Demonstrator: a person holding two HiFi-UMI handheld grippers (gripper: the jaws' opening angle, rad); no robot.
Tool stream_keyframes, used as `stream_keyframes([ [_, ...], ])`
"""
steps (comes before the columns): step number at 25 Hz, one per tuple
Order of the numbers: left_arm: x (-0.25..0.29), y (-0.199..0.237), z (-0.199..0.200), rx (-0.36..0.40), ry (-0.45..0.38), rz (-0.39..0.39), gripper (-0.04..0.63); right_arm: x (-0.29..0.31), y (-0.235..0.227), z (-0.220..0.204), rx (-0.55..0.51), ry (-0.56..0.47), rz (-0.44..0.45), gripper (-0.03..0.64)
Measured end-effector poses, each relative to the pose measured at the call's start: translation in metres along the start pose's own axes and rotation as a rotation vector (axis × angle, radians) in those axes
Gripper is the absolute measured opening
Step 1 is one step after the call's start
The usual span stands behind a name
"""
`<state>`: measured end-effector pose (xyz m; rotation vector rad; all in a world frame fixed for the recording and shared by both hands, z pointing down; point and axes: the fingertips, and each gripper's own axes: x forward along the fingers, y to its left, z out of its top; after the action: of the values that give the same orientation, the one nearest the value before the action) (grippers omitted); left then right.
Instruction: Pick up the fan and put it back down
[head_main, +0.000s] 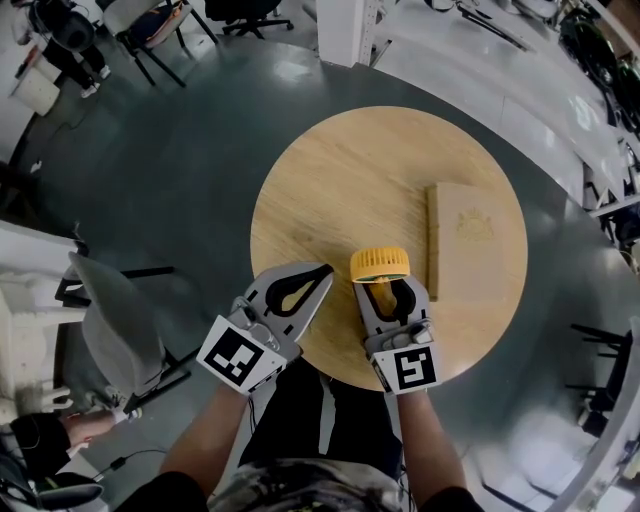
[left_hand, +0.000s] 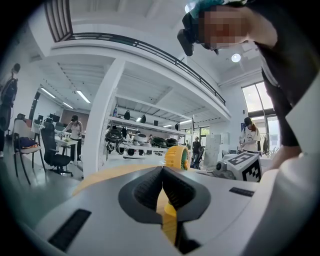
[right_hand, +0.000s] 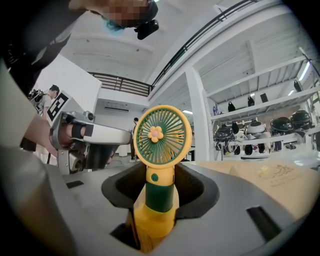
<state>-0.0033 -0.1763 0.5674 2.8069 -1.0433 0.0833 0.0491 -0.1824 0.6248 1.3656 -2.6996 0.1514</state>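
Right gripper (right_hand: 160, 192): jaws pinching fan (right_hand: 161, 134) by green-and-yellow handle, head upright above jaws. Fan over round table (head_main: 330, 170), just beside flat box (head_main: 462, 240); base contact with table not visible. Left gripper (left_hand: 162, 182): jaws pressed together, nothing between. Scene fits lift or set-down alike. Judgement: hold your pinch even, keep handle vertical, keep head clear of box.

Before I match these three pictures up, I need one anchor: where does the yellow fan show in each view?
Head view: lower centre, the fan stands in the right gripper fingers, over the round table.
Left gripper view: centre, small and edge-on, beyond the left gripper and its closed fingers.
Right gripper view: dead centre, upright, handle clamped.
Shared landmark: the round table's tan wood shows in all three.
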Motion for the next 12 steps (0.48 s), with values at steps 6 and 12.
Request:
stream_keyframes([
  [6, -0.0001, 0.0012, 0.0000, -0.012, -0.009, 0.002, 0.018, 0.0094, -0.0001, -0.0083, 0.003, 0.071, -0.022, 0.179],
  [12, -0.0024, 0.0060, 0.0037, 0.003, -0.002, 0.006, 0.018, 0.0097, 0.0036, -0.0082, 0.026, 0.085, -0.042, 0.179],
])
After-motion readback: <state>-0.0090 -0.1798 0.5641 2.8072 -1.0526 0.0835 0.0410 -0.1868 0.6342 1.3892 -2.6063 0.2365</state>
